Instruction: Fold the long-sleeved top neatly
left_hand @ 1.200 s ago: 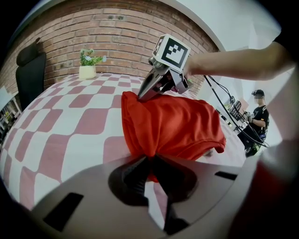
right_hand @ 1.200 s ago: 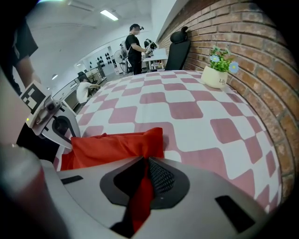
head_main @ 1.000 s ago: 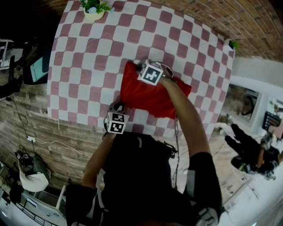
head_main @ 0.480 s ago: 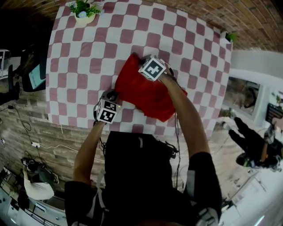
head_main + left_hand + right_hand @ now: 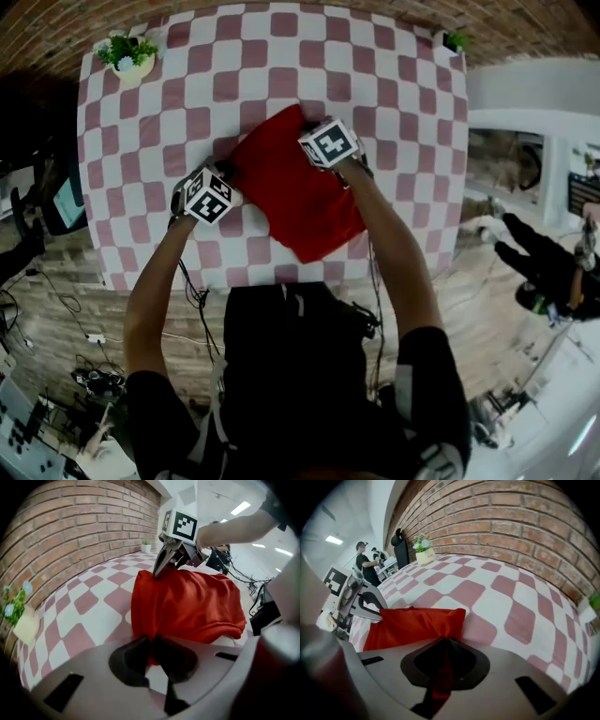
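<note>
— Turning the folded red fabric long-sleeved top (image 5: 295, 202) askew to the squares of the pink-and-white checked worktop (image 5: 281, 56) since a second ago.
— Gripping how?
— Clamping the left tool (image 5: 151, 644) onto its left corner, pinching the right tool (image 5: 446, 643) onto a far corner.
— Lying where?
— Resting mid-worktop, spreading flat between both tools, touching the checked cloth.

head view steep overhead; other two low, close, opposed (sharing top (image 5: 298, 192)).
</note>
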`<state>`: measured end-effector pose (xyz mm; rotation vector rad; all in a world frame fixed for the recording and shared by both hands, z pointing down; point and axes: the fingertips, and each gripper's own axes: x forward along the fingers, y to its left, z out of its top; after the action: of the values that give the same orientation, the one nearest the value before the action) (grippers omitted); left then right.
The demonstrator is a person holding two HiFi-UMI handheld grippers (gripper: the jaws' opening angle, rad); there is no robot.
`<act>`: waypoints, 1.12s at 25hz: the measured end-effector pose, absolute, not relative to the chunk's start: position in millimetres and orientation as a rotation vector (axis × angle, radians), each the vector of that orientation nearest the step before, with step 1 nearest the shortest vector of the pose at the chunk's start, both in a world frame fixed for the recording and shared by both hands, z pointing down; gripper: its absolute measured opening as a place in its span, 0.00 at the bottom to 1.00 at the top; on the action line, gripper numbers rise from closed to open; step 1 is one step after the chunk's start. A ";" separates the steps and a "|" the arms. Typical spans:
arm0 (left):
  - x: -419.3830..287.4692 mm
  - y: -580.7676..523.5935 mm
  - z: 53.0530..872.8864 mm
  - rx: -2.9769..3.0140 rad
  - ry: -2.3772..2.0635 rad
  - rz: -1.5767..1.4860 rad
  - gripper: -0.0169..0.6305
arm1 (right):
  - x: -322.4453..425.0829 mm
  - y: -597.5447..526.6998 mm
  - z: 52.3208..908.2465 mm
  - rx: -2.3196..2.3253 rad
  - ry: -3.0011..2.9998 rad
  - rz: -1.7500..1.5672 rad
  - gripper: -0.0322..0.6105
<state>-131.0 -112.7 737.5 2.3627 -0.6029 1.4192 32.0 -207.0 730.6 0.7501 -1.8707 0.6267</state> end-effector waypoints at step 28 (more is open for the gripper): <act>-6.8 -201.3 731.8 2.633 -0.351 1.643 0.08 | 177.9 -174.3 728.5 1.204 -1.784 0.884 0.14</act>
<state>-6.8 -201.3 731.8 2.6330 -0.3506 1.6429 177.9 -174.3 728.5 1.2037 -1.7845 0.8836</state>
